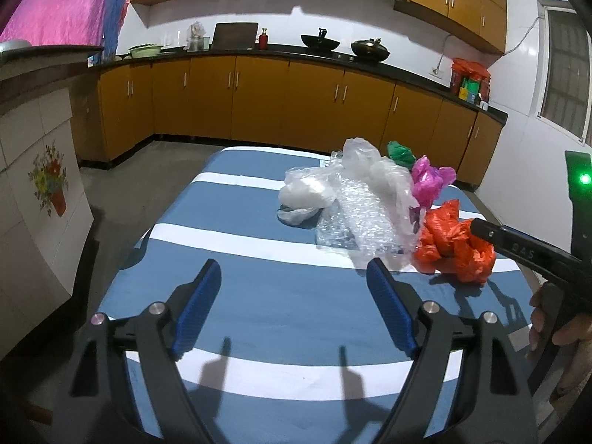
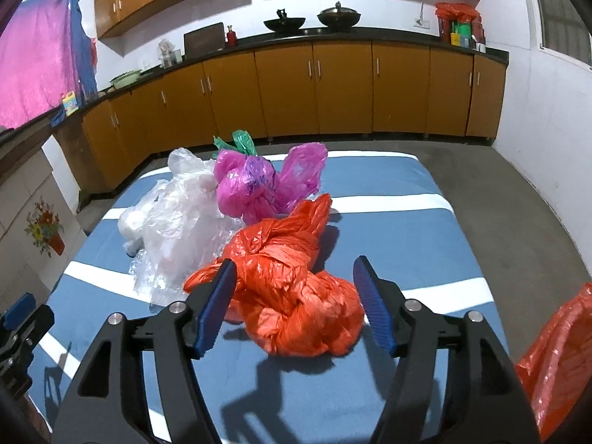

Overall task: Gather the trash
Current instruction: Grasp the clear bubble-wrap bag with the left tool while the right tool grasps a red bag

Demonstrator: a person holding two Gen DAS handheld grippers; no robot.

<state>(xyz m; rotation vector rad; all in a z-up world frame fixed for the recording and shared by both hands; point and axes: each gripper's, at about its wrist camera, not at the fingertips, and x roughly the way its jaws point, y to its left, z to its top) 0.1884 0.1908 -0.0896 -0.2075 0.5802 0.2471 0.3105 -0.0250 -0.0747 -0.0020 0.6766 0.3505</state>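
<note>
Crumpled plastic trash lies on a blue table with white stripes (image 1: 259,296). An orange bag (image 2: 296,296) lies nearest, also in the left wrist view (image 1: 455,251). Behind it lie a magenta bag (image 2: 259,185), a green bag (image 2: 240,140) and clear plastic with bubble wrap (image 2: 177,229). My right gripper (image 2: 294,277) is open, its blue fingers on either side of the orange bag, not closed on it. My left gripper (image 1: 294,281) is open and empty over bare table, left of the pile. The right gripper's finger (image 1: 518,244) shows at that view's right edge.
An open orange bag (image 2: 555,355) hangs at the table's right edge. Wooden kitchen cabinets (image 2: 333,92) with a dark counter run along the back, holding woks and bottles. Concrete floor (image 2: 518,203) surrounds the table. A tiled unit with a flower decal (image 1: 48,185) stands at left.
</note>
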